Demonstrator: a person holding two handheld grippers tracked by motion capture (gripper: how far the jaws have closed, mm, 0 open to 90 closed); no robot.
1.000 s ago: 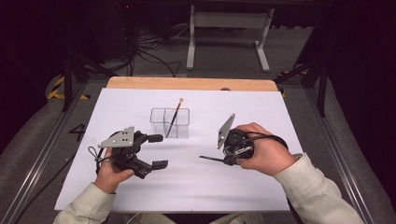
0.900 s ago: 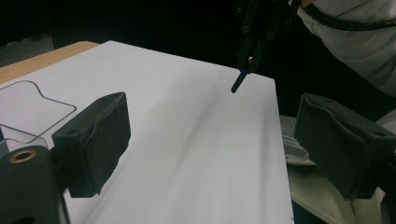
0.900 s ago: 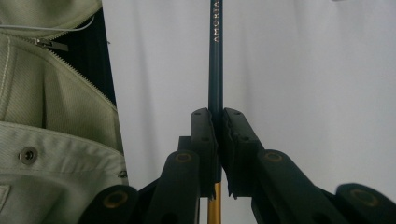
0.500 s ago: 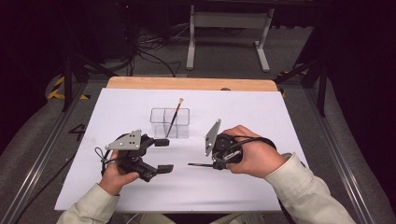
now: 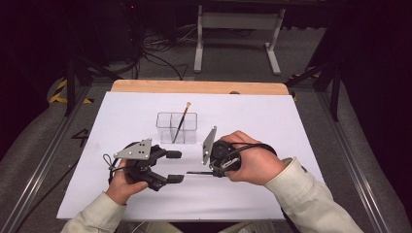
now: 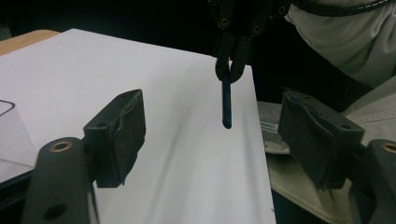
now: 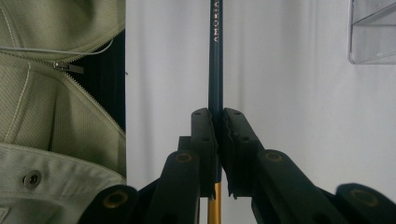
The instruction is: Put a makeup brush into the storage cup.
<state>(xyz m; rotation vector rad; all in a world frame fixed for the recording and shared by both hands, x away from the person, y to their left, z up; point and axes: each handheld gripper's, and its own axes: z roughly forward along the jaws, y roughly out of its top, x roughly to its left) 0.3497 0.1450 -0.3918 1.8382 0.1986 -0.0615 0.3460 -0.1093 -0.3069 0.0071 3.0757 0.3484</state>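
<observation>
A dark blue paintbrush (image 5: 197, 172) lies level just above the white sheet, its handle end pointing left, and my right gripper (image 5: 214, 172) is shut on it. In the right gripper view the jaws pinch the blue handle (image 7: 215, 56) above its gold ferrule. My left gripper (image 5: 176, 166) stands open just left of the handle tip. Seen from the left gripper view, the handle (image 6: 226, 102) hangs between the open pads (image 6: 119, 135), clear of both. A second brush (image 5: 182, 121) leans in a clear box (image 5: 177, 127) behind the grippers.
A white sheet (image 5: 272, 121) covers the table, with a wooden edge (image 5: 199, 87) at the back. Metal rails run along both sides. A light jacket (image 7: 56, 93) lies close to the table's near edge.
My right gripper has carried the blue brush leftward toward the left gripper. The left gripper has shifted a little right and nearer, still open.
</observation>
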